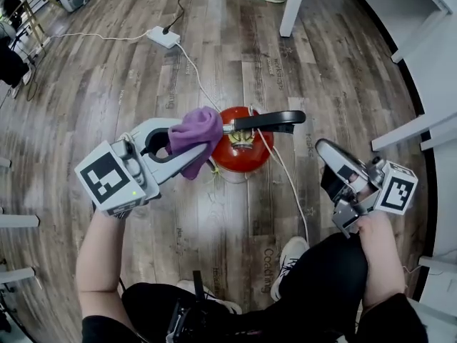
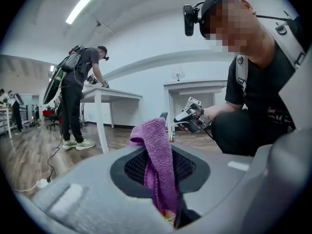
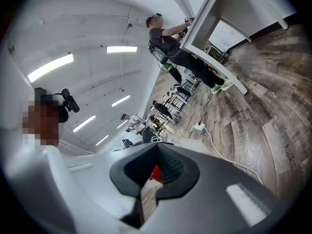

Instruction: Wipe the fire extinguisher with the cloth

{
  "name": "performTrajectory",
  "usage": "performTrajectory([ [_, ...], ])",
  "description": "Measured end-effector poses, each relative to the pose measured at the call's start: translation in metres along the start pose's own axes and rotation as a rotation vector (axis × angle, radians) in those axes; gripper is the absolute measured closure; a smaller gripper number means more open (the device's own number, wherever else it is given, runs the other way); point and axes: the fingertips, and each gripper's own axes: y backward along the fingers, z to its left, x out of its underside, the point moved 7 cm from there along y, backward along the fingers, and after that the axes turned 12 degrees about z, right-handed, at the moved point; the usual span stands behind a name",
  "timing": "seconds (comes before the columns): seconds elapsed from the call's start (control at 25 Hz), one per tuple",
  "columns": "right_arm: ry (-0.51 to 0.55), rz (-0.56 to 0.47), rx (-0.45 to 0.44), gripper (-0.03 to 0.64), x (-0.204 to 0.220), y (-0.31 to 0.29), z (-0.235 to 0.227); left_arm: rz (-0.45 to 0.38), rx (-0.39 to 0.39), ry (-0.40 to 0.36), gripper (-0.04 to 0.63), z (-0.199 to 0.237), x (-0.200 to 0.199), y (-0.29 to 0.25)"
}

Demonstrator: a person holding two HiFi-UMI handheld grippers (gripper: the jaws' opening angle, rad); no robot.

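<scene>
A: One wide wooden floor [image 1: 214, 48] under everything, in grey-brown planks. At 6 o'clock of the head view, the person's own legs [image 1: 328, 277] in black, bent, with one light shoe [image 1: 291, 254] between them. At 1 o'clock, a white table leg [image 1: 293, 6].

B: And the task's thing, where exactly?

A: Red fire extinguisher [image 1: 230, 161], upright on the floor near the middle of the view, seen from straight above. Black handle [image 1: 268, 121] on top, pointing to 3 o'clock.

B: Then the grippers, next in size?

A: Yes. Left gripper [image 1: 187, 143] at 9 o'clock of the extinguisher, raised off the floor, aimed at its top. Fingers clenched on the purple cloth [image 1: 198, 129]. In the left gripper view, squeezed between both pads, with a loose end standing up out of them. From above, the cloth over the 9 o'clock edge of the red body, just beside the root of the handle. Touching or not, impossible to tell.

B: And the right one?

A: Right gripper [image 1: 325, 164] at 4 o'clock of the extinguisher, well apart from it, near the person's knee. Fingers released: a narrow gap between the pads, with only floor and a bit of red behind, nothing grasped.

B: Anything smaller?

A: White power strip [image 1: 163, 36] at 11 o'clock, far from the extinguisher. Also a thin white cable [image 1: 285, 177] on the planks, passing just beside the extinguisher on its 3 o'clock side and running on toward 5 o'clock.
</scene>
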Motion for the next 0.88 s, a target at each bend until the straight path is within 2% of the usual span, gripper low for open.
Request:
performTrajectory([
  [0.08,-0.002,-0.006,-0.017,0.615,-0.002,0.001,0.001,0.043,0.025,-0.042,0.522,0.0,-0.016,-0.01],
  [0.16,-0.013,-0.02,-0.029,0.615,-0.004,0.002,-0.001,0.119,0.053,-0.105,0.522,-0.003,-0.032,-0.025],
  [0.32,-0.048,-0.039,-0.043,0.615,-0.005,0.006,-0.007,0.304,0.047,-0.328,0.505,-0.013,-0.063,-0.05],
  [0.4,-0.06,-0.045,-0.044,0.615,-0.007,0.008,-0.01,0.363,0.043,-0.423,0.505,-0.018,-0.076,-0.054],
  [0.68,-0.088,-0.059,-0.04,0.615,-0.007,0.01,-0.015,0.361,0.094,-0.537,0.511,-0.041,-0.118,-0.102],
  [0.8,-0.09,-0.063,-0.017,0.615,-0.006,0.013,-0.017,0.374,0.082,-0.63,0.511,-0.05,-0.135,-0.121],
  [0.88,-0.094,-0.07,-0.004,0.615,-0.006,0.016,-0.018,0.376,0.073,-0.656,0.511,-0.052,-0.136,-0.123],
])
